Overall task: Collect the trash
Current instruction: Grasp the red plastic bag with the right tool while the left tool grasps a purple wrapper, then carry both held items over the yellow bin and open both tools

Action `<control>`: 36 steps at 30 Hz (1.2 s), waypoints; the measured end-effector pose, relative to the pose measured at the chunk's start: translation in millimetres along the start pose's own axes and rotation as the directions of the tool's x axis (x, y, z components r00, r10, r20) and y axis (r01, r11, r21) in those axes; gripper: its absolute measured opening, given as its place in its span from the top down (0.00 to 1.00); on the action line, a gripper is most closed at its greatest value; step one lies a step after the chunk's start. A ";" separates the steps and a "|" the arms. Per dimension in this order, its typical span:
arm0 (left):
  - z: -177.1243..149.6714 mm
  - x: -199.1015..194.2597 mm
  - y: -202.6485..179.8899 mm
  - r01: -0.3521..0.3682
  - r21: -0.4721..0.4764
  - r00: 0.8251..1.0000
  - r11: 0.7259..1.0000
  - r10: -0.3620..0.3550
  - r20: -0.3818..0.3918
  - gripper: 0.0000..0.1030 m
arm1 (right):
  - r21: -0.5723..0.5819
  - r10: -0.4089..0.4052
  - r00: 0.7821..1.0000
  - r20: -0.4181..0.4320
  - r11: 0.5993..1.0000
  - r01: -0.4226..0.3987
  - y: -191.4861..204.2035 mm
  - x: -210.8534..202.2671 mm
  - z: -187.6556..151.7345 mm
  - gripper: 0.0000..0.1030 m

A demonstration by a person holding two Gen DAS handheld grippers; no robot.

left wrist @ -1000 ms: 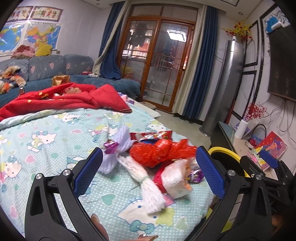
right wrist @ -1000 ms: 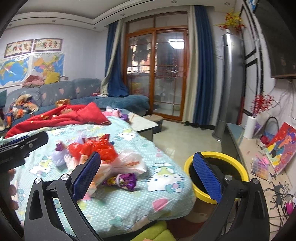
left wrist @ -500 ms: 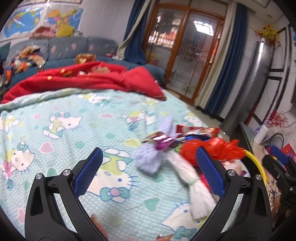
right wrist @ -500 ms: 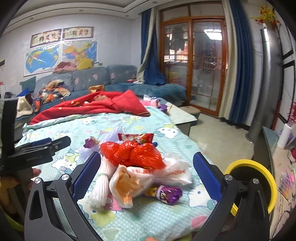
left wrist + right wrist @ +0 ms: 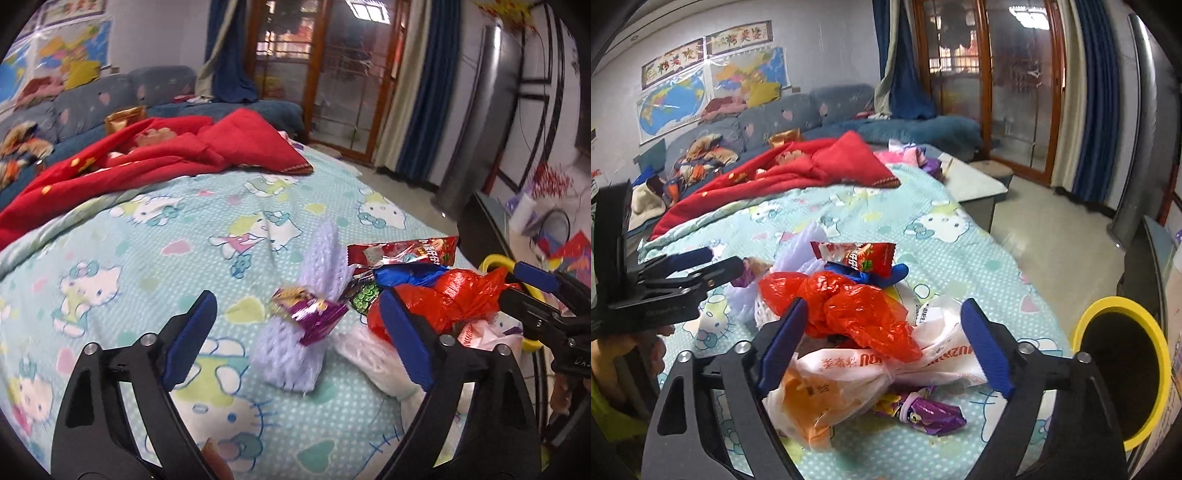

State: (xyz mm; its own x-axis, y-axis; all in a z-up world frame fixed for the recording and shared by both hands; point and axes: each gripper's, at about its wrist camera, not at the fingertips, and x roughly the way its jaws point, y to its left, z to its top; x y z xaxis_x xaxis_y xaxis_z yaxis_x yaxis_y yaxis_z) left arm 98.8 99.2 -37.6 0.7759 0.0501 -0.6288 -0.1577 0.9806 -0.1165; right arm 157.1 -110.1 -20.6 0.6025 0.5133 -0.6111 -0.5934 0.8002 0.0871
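Left wrist view: left gripper (image 5: 295,339) jaws wide, closing; lavender foam net (image 5: 310,325) lies between them, long axis running away from the jaws, purple wrapper (image 5: 308,310) on top. No pad contact visible. Red plastic bag (image 5: 450,299) sits just outside the right-hand jaw.

Right wrist view: right gripper (image 5: 882,347) jaws also closing, straddling the white-orange bag (image 5: 857,376) with the red bag above it (untouched, as far as I can tell). This view alone shows the yellow-rimmed bin (image 5: 1123,373), off past the right-hand jaw
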 end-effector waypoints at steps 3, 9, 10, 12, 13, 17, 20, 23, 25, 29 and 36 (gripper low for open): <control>2.6 9.5 -0.7 0.016 0.001 0.999 1.000 -0.016 -0.033 0.32 | 0.027 0.047 0.998 -0.038 0.999 -0.046 -6.5 11.5 1.0 0.31; 0.4 18.4 1.7 0.053 -0.018 0.996 0.998 -0.054 -0.073 0.55 | 0.039 0.132 0.988 -0.084 0.991 -0.129 -4.9 20.6 -3.7 0.64; -0.3 18.4 2.3 0.059 -0.024 0.995 0.998 -0.061 -0.077 0.58 | 0.043 0.139 0.987 -0.083 0.990 -0.136 -4.5 20.4 -4.6 0.71; -1.8 18.6 4.7 0.069 -0.041 0.994 0.997 -0.072 -0.086 0.70 | 0.052 0.156 0.984 -0.085 0.987 -0.152 -3.6 19.7 -6.2 0.82; -2.1 18.5 5.5 0.071 -0.045 0.993 0.996 -0.074 -0.089 0.70 | 0.056 0.163 0.983 -0.083 0.986 -0.158 -3.7 18.0 -6.8 0.86; -2.4 13.2 7.5 0.082 -0.053 0.993 0.995 -0.086 -0.081 0.73 | 0.059 0.180 0.982 -0.061 0.983 -0.177 -5.0 12.6 -5.7 0.90; -0.3 4.8 10.9 0.089 -0.071 0.994 0.993 -0.094 -0.059 0.75 | 0.067 0.186 0.982 -0.043 0.981 -0.183 -6.7 8.6 -3.0 0.91; 3.3 -6.0 13.5 0.099 -0.088 0.994 0.991 -0.102 -0.031 0.77 | 0.075 0.194 0.981 -0.026 0.979 -0.192 -8.2 4.0 0.2 0.92; 6.9 -13.5 14.0 0.099 -0.092 0.995 0.991 -0.100 -0.008 0.78 | 0.077 0.201 0.979 -0.011 0.977 -0.200 -8.3 -0.9 2.4 0.92; 12.9 -26.1 13.2 0.099 -0.096 0.995 0.991 -0.096 0.030 0.79 | 0.071 0.215 0.976 0.021 0.974 -0.216 -6.2 -11.4 7.9 0.92; 28.8 -50.2 -2.9 0.134 -0.070 0.986 0.989 -0.126 0.106 0.79 | 0.054 0.170 0.980 0.106 0.983 -0.176 -14.4 -40.2 20.3 0.93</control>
State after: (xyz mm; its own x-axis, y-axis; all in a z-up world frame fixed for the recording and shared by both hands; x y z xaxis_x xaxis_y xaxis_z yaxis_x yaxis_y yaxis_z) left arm 77.9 99.3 16.4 0.8501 -0.0538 -0.5239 -0.0948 0.9629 -0.2527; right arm 152.2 -136.0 18.7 0.5464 0.6716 -0.5003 -0.6602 0.7130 0.2360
